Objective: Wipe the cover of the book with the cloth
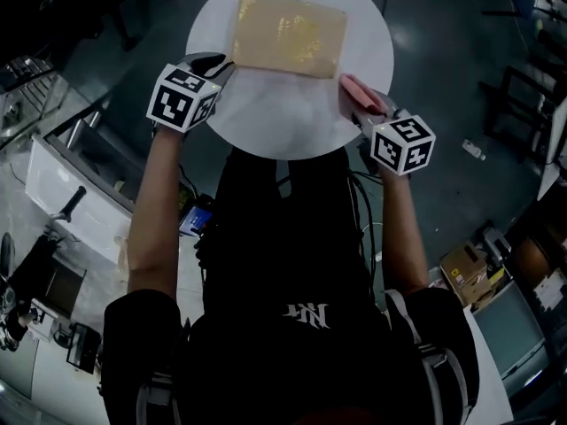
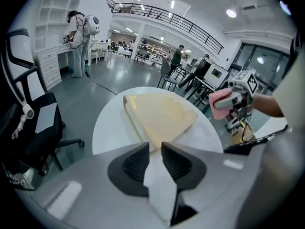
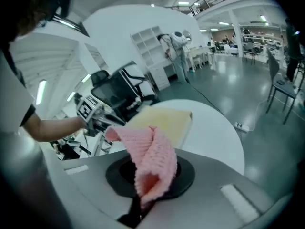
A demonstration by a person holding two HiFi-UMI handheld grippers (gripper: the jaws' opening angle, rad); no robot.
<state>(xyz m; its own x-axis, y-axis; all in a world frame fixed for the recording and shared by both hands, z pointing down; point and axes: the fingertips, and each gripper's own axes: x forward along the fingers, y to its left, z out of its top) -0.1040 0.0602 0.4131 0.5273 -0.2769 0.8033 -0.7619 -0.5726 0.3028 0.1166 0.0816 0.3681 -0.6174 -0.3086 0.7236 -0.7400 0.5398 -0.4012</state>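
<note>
One cloth (image 3: 152, 151) hides the jaws of the right hand-held gripper (image 3: 148, 174).

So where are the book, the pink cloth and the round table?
book (image 1: 288, 35), head view, middle of its cover
pink cloth (image 3: 152, 161), right gripper view, on its knitted fold
round table (image 1: 283, 115), head view, bare top beside the book
</note>
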